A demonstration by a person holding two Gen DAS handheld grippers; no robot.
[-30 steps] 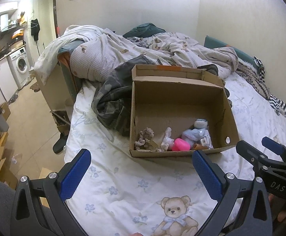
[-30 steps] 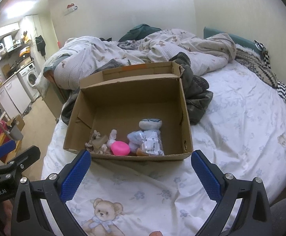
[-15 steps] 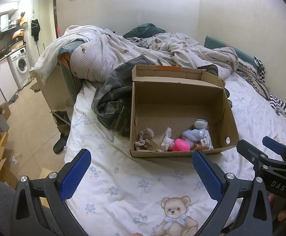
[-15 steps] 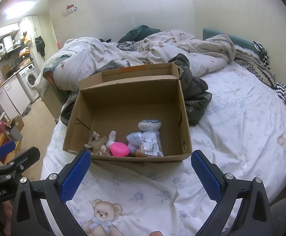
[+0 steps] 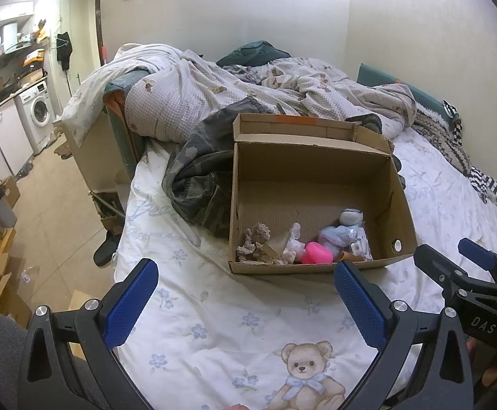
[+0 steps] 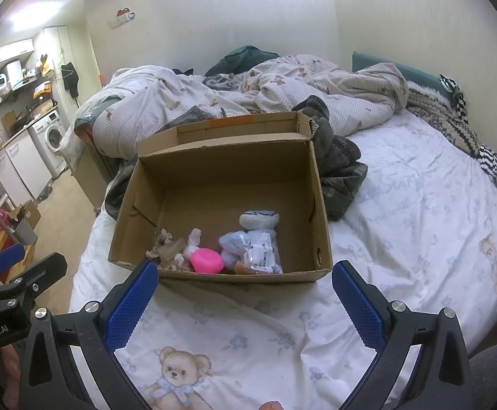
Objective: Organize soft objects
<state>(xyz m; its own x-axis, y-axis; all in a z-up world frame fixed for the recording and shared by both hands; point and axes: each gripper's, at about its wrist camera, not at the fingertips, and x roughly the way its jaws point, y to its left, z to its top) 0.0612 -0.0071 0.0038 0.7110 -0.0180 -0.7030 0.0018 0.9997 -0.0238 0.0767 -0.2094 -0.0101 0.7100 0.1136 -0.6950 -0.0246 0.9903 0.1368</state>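
Ahead of left gripper (image 5: 245,282) | cardboard box (image 5: 320,266) | soft toys (image 5: 316,253) inside

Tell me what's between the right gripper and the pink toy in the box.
In the right wrist view, only bedsheet and the cardboard box's near wall lie between the open right gripper and the pink toy.

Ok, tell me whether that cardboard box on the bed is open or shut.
Open. The cardboard box has its top flap folded back behind it, so the pink toy and other soft items inside show from above.
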